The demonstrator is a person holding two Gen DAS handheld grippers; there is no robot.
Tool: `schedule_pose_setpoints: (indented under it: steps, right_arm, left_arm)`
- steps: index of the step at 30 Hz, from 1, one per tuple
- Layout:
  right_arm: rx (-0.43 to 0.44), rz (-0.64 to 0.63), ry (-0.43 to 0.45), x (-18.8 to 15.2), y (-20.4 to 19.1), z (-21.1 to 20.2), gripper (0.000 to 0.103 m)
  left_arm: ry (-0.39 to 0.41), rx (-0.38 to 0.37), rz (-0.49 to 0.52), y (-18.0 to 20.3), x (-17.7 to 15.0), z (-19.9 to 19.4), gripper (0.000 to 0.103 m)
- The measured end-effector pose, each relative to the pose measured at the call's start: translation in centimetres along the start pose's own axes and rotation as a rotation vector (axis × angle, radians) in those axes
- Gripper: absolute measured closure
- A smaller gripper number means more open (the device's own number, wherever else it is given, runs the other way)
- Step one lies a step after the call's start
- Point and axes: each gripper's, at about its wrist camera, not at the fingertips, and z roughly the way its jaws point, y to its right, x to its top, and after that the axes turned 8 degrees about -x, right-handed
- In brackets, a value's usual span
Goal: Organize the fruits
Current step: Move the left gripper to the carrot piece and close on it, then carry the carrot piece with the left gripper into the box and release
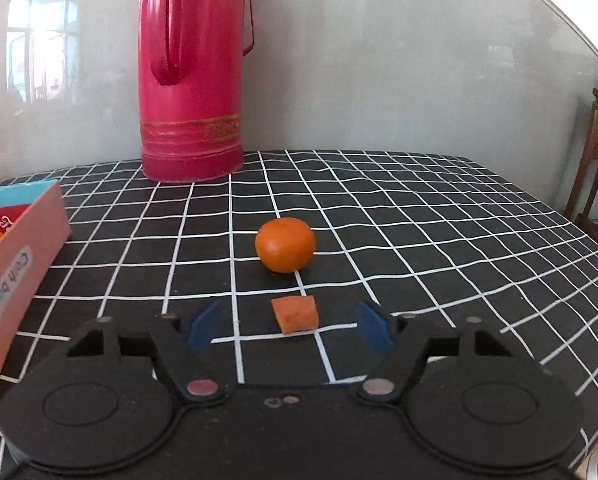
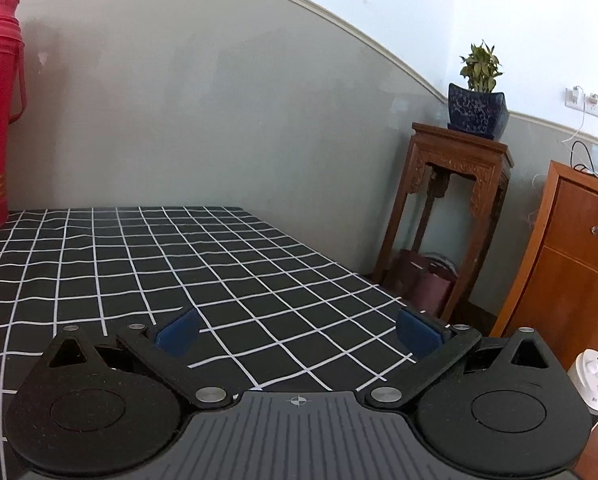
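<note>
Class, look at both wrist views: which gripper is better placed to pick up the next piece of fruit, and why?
Left. The left gripper is open with the orange chunk between its fingers and the mandarin just beyond. The right gripper faces only bare tablecloth.

The counter (image 1: pixel 419 216) has a black cloth with a white grid pattern over it, a bit wrinkled in spots. A tall red thermos (image 1: pixel 193 72) stands upright at the back, close to the wall. Out in the middle there's a whole orange (image 1: pixel 285 245), and just in front of it, not touching, a small orange chunk (image 1: pixel 295 314) that looks like peel or a cut piece, hard to say which. Over at the left edge sits an open cardboard box (image 1: pixel 19 264) with a pinkish side and a sticker on it.
</note>
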Motion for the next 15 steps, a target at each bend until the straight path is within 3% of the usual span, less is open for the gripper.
schedule_pose_setpoints:
  steps: [6, 8, 15]
  right_arm:
    - [0.001, -0.003, -0.013, -0.1, 0.3, 0.7, 0.000]
    - [0.007, -0.003, -0.018, -0.2, 0.4, 0.9, 0.000]
    - [0.024, -0.013, -0.021, -0.2, -0.3, 0.7, 0.000]
  left_arm:
    - [-0.042, -0.014, -0.038, -0.5, 0.6, 1.3, 0.056]
    - [-0.040, -0.016, -0.030, -0.5, 0.5, 1.4, 0.067]
    - [-0.029, -0.023, -0.037, -0.7, 0.4, 1.3, 0.086]
